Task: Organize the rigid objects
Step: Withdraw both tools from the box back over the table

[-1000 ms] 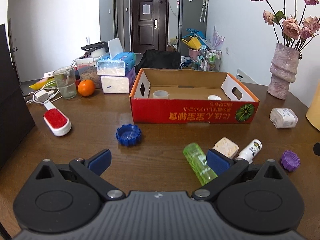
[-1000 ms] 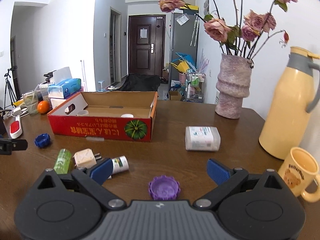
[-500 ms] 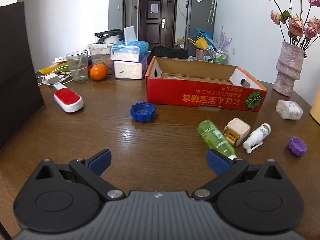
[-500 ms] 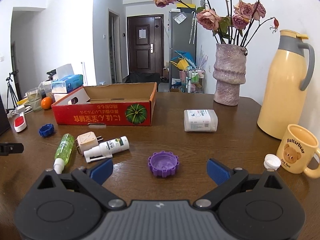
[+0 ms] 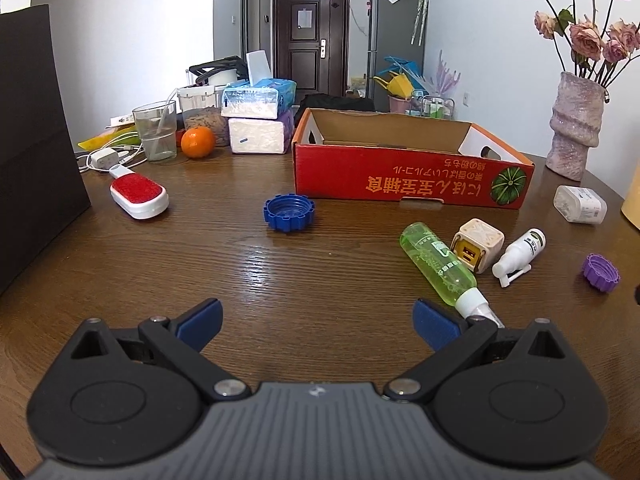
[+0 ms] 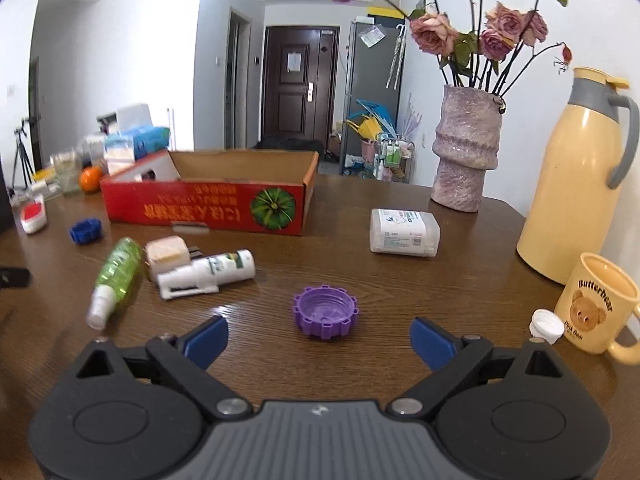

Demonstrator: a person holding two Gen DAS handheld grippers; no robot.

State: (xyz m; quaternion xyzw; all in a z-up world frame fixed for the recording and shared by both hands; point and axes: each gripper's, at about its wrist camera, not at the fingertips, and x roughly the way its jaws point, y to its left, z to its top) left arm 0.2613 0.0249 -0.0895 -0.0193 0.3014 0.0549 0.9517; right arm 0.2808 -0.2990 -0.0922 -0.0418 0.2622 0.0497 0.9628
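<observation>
Left claw [image 5: 316, 322]: we see its blue pads spread wide above bare wood, gripping nothing.
Right claw [image 6: 319, 338]: we see it spread wide too, empty, with the purple cap [image 6: 325, 311] lying just ahead between the pads, apart from both.
Desk [image 5: 200, 264]: dark brown wood with a glossy grain.
Box [image 5: 408, 178]: red cardboard, open-topped, with oval hand holes in its end walls; we find it at the middle far side.
Green bottle [image 5: 438, 266]: clear plastic, lying on its side, its white spray tip just beside the left claw's right pad.
Charger [image 5: 477, 249]: a cream cube touching the green bottle.
White bottle [image 5: 519, 253]: a small sprayer on its side, right beside the charger.
Blue cap [image 5: 289, 213]: ribbed, open side up, alone in front of the box.
White tub [image 6: 404, 232]: rectangular frosted plastic on its side, right of the box.
Lint brush [image 5: 138, 196]: white shell with a red felt pad, at far left.
Behind the brush: an orange [image 5: 197, 142], a clear glass [image 5: 155, 132] and stacked tissue packs [image 5: 260, 120].
Right edge: a rough pink vase [image 6: 466, 148] with dried roses, a cream thermos [image 6: 576, 176], a bear mug [image 6: 594, 308] and a small white cap [image 6: 546, 325] touching the mug.
</observation>
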